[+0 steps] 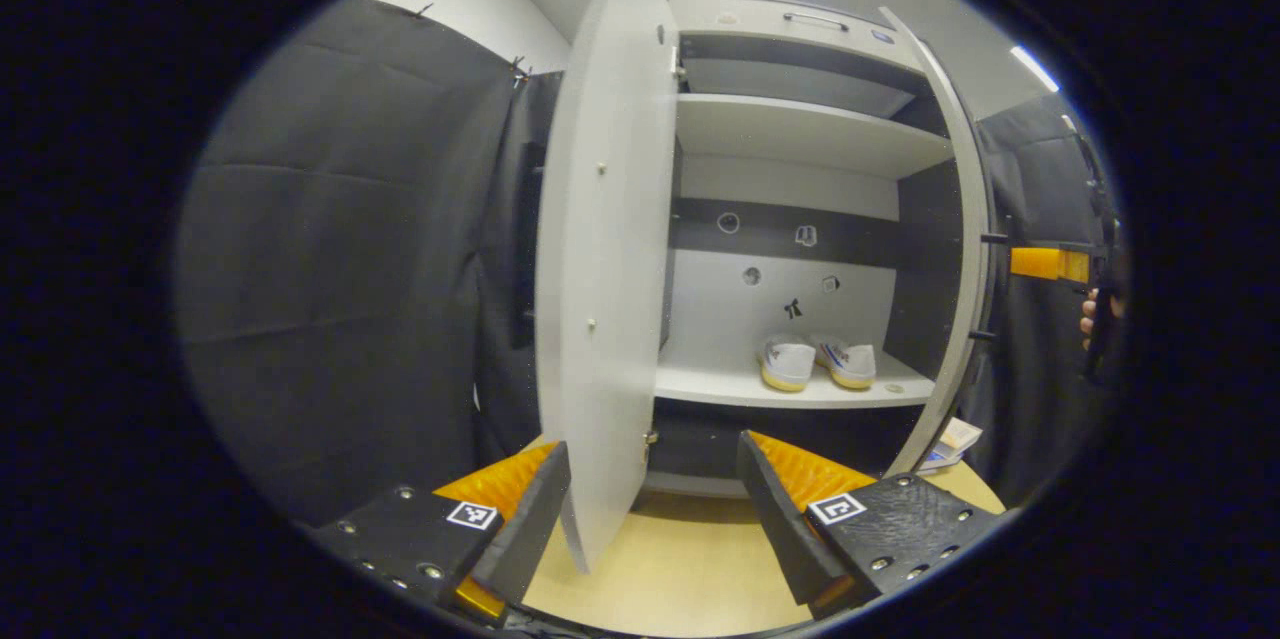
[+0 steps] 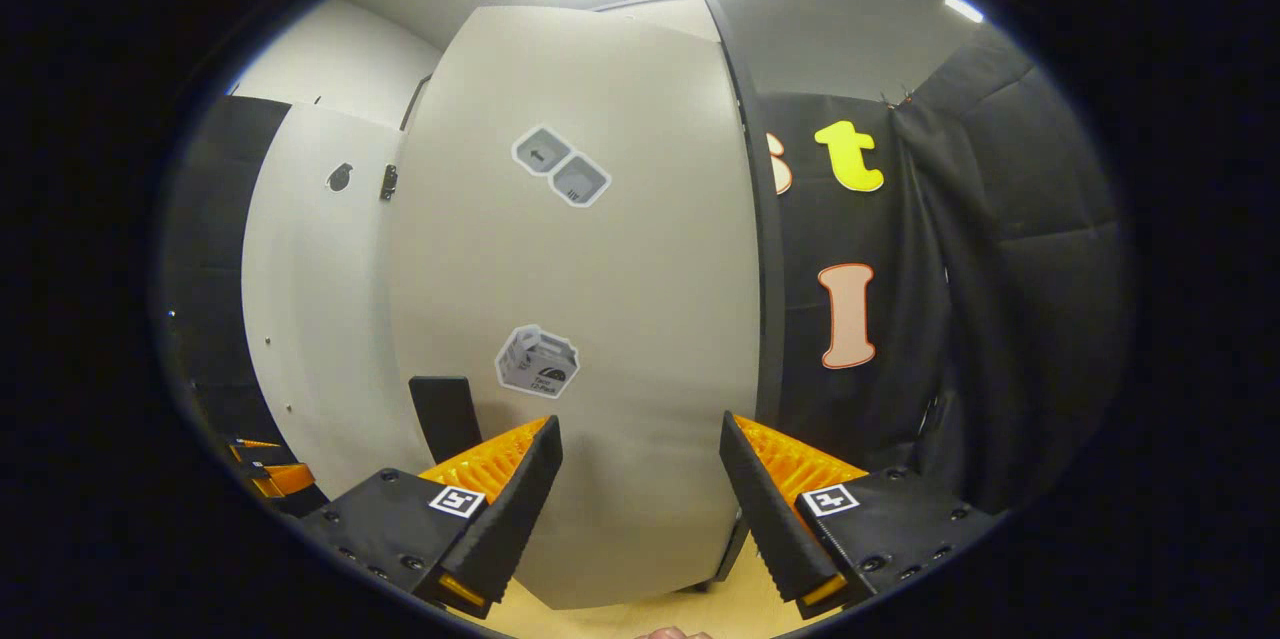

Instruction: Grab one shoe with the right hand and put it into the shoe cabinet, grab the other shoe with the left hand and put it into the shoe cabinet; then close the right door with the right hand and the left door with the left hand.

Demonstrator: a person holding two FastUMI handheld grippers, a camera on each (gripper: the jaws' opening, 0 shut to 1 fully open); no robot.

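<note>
Two white shoes (image 1: 787, 362) (image 1: 848, 362) with tan soles stand side by side on the lower shelf (image 1: 720, 384) of the white shoe cabinet. In the left gripper view the left door (image 1: 600, 249) stands open, its free edge between the spread fingers of my open left gripper (image 1: 650, 509). The right door (image 1: 962, 249) is ajar, and the right gripper (image 1: 1045, 263), held by a hand, sits just outside it. In the right gripper view my right gripper (image 2: 640, 499) is open, close to the right door's outer face (image 2: 600, 319), with the black handle (image 2: 445, 416) by its left finger.
The cabinet's upper shelf (image 1: 800, 134) is bare, and a drawer with a handle (image 1: 815, 19) sits on top. Black cloth walls close both sides. The floor (image 1: 680, 569) is pale wood. Some small boxes (image 1: 955, 439) lie at the cabinet's right foot. The left door's inner face (image 2: 310, 319) shows behind the right door.
</note>
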